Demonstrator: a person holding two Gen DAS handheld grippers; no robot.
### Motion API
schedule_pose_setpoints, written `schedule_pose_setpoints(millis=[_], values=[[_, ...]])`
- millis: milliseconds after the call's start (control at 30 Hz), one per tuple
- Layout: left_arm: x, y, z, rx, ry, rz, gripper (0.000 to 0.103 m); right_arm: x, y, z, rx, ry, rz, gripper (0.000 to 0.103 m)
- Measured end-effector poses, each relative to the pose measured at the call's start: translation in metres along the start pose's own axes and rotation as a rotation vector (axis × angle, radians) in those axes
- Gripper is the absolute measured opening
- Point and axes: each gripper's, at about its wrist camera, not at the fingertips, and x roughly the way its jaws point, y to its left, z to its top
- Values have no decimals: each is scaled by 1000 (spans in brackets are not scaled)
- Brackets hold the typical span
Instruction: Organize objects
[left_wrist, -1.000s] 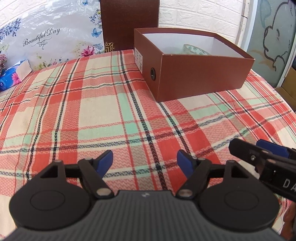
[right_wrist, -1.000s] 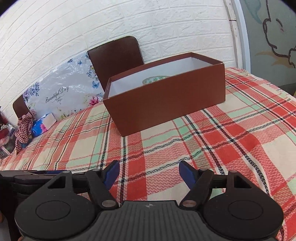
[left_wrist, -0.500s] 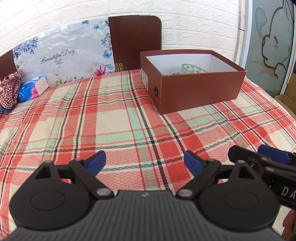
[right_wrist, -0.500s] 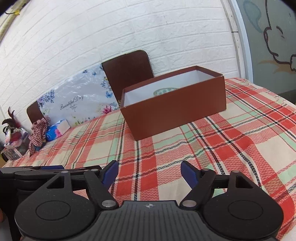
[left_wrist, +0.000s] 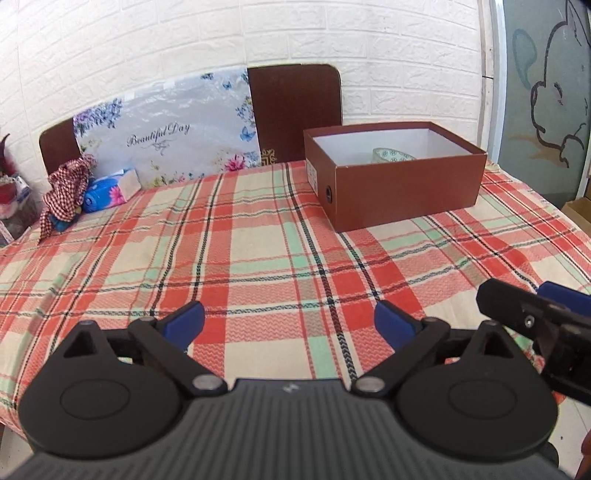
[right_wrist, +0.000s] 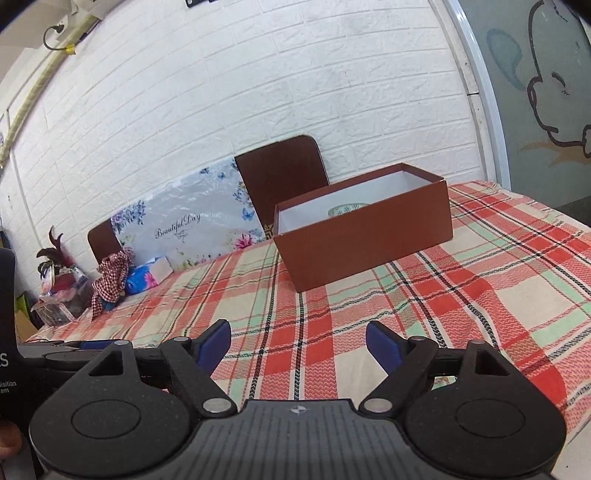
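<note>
Currently both units hover low over the near edge of the table (left_wrist: 258, 236), which carries a plaid cloth. Left hand-held gripper (left_wrist: 288, 317): fingers spread apart, nothing between them. Right hand-held gripper (right_wrist: 298, 341): likewise spread apart, empty. The brown box (left_wrist: 406, 199) stands open-topped on the far right part of the table, well apart from both units. Inside it sits a patterned round item (left_wrist: 392, 155), prob. a tape roll or bowl; type cannot be confirmed, since the box wall hides most of it. Step in hand, as a judgement: between picks, or possibly end of task, as no loose item lies on the open cloth near the grippers. Remaining candidates lie at the far left edge: a blue tissue pack (left_wrist: 110, 190) touching a red checked cloth bundle (left_wrist: 64, 192), both just in front of the floral bag (left_wrist: 166, 129) leaning on a chair back (left_wrist: 295, 110). Next move, if more sorting is req'd: extend the left unit across the table to the tissue pack, align fingers w/ its short sides, close gently since the pack is soft. View differences: left wrist view shows the box end label and its round hole, plus more of the interior; right wrist view shows the box's long side, extra clutter beyond the table's left corner, and the left unit's side at frame edge.
</note>
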Motion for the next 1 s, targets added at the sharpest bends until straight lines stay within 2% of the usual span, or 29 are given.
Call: schedule_pose_setpoints(millis=[267, 467, 733, 900, 1000], values=[[-31, -4, 13, 30, -79, 3, 103, -13, 0, 17, 18, -21, 25, 83], [-52, -1, 26, 13, -92, 20, 103, -36, 8, 39, 3, -28, 61, 94], [-70, 0, 29, -31, -110, 78, 103, -43, 12, 14, 55, -41, 27, 99], [-69, -4, 21, -6, -122, 148, 103, -41, 11, 13, 78, -60, 8, 101], [-69, -7, 16, 15, -128, 146, 103, -44, 11, 11, 86, -91, -5, 101]])
